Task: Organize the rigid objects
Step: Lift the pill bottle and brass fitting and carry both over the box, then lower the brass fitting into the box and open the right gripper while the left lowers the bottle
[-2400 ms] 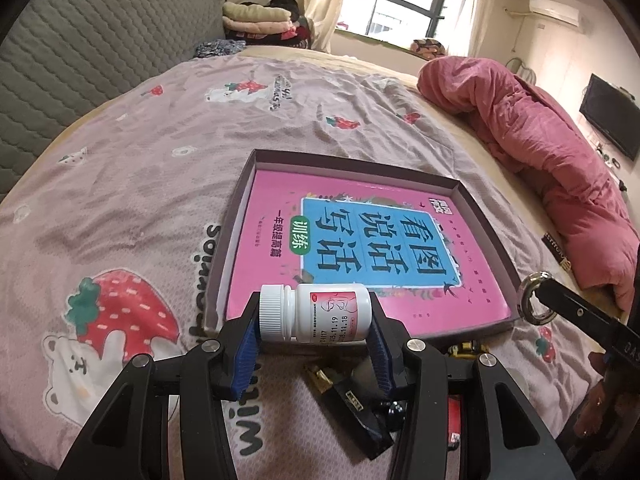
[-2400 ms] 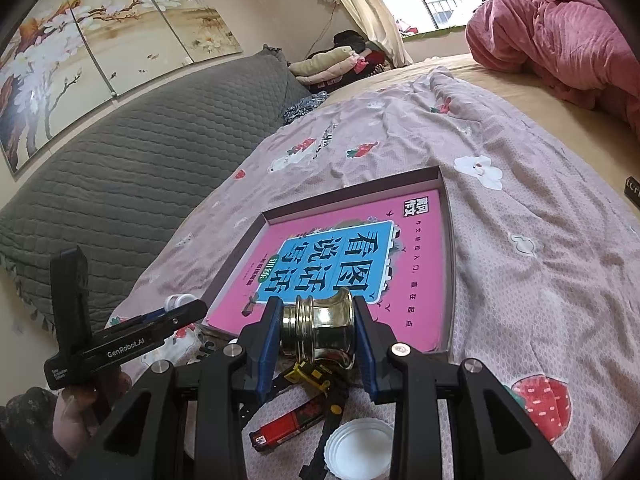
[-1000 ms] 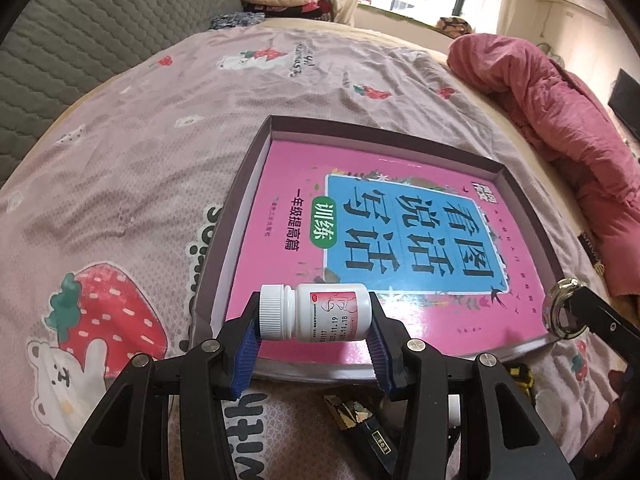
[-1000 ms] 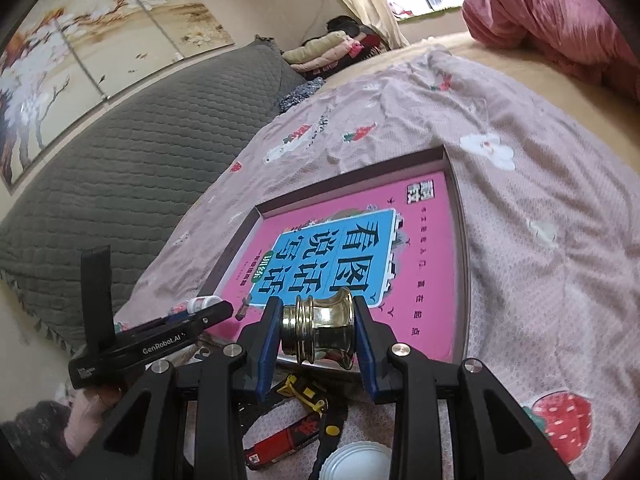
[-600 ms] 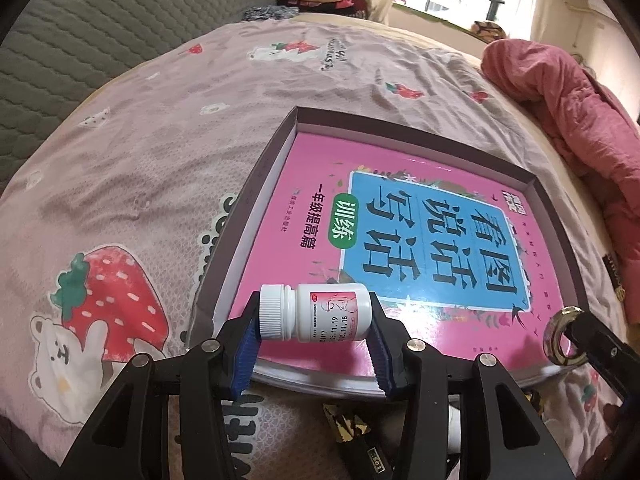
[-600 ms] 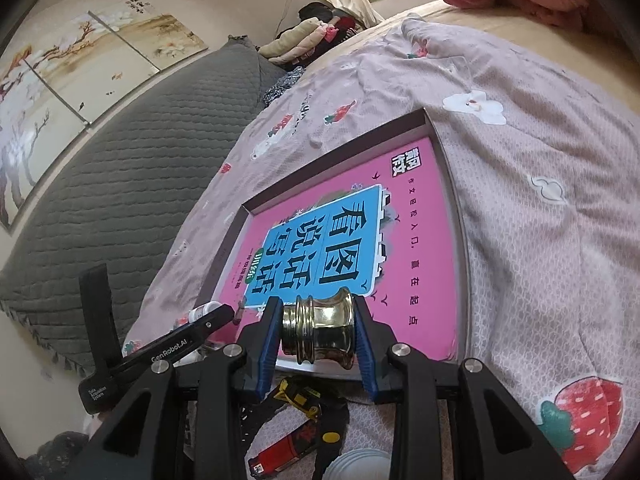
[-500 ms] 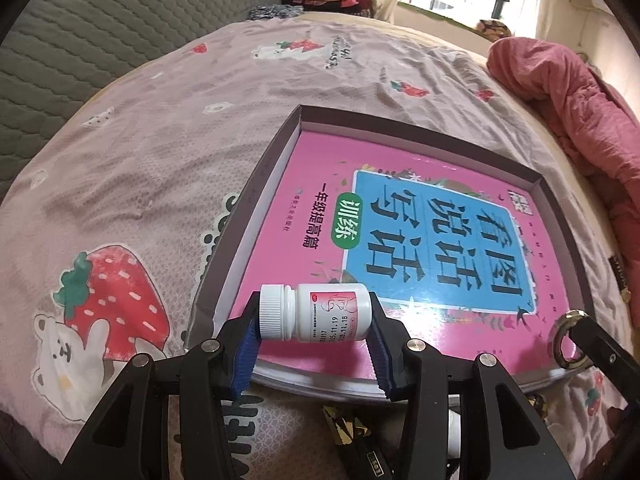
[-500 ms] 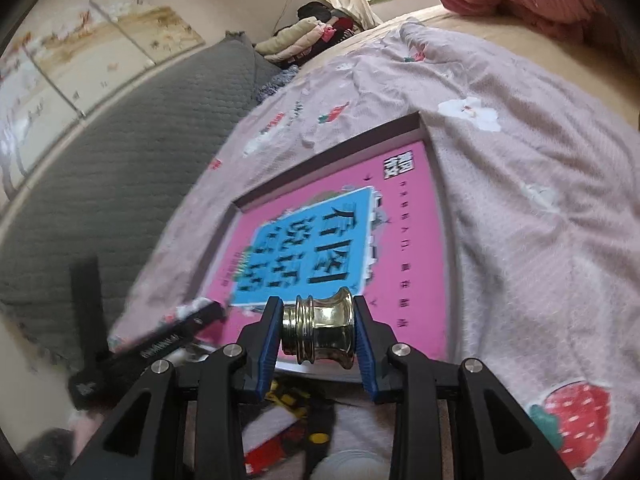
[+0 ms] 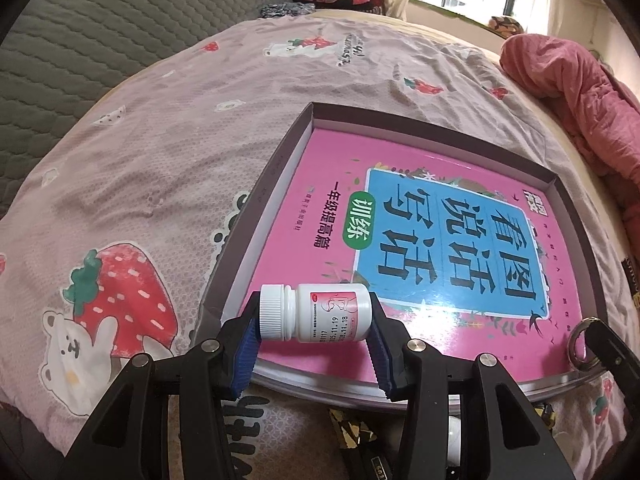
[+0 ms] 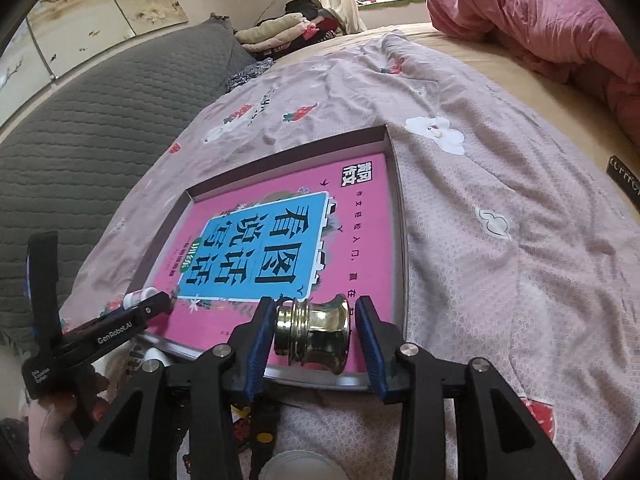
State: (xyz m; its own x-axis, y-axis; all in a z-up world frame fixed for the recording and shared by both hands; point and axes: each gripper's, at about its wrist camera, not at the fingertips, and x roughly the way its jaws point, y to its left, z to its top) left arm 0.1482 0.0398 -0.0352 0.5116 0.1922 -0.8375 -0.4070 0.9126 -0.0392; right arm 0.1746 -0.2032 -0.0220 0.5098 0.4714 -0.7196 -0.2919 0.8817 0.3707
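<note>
Two grippers over a tray [image 9: 256, 216] on the bed: left gripper [image 9: 314, 354] clamps a white bottle [image 9: 316, 312]; right gripper [image 10: 316, 344] opening, brass knob [image 10: 314, 334] lying loose between its jaws.

A strawberry-print bed [image 9: 168, 168] carries a shallow tray [image 9: 276, 168], a pink quilt [image 10: 552, 12] and, seemingly, small tools

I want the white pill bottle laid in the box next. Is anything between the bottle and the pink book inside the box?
Nothing visible: the left gripper holds the pill bottle over the pink book, whose near-left area is bare. The brass piece sits near the box's other corner.
</note>
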